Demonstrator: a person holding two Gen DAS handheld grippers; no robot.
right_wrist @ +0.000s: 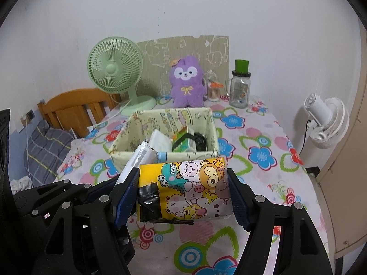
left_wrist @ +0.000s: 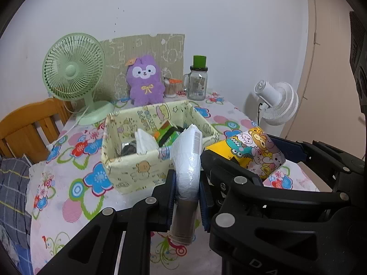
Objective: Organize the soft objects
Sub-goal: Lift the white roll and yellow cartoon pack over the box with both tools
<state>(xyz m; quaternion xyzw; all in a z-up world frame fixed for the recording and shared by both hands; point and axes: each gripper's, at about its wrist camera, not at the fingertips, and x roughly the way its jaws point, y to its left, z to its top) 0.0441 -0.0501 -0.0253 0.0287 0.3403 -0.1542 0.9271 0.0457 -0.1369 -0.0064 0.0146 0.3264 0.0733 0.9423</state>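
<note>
My left gripper [left_wrist: 187,183] is shut on a white plastic-wrapped pack [left_wrist: 187,151], which stands up between the blue pads in front of the box. My right gripper [right_wrist: 183,183] is shut on a yellow cartoon-print soft pack [right_wrist: 190,190], lifted off the table just right of the left one; this pack [left_wrist: 254,152] also shows in the left wrist view. Beyond both lies an open pale yellow fabric box [left_wrist: 137,167] [right_wrist: 128,133] holding a white tissue pack [right_wrist: 161,141], a green pack [right_wrist: 183,141] and dark items. A purple plush toy [left_wrist: 145,80] [right_wrist: 187,81] sits upright behind the box.
A green desk fan [left_wrist: 73,73] stands at the back left with its cord on the flowered tablecloth [right_wrist: 263,178]. A glass jar with a green lid [right_wrist: 240,87] and a cotton-swab cup [right_wrist: 213,92] stand at the back right. A white floor fan [right_wrist: 325,123] stands off the right edge, wooden furniture [left_wrist: 27,128] off the left.
</note>
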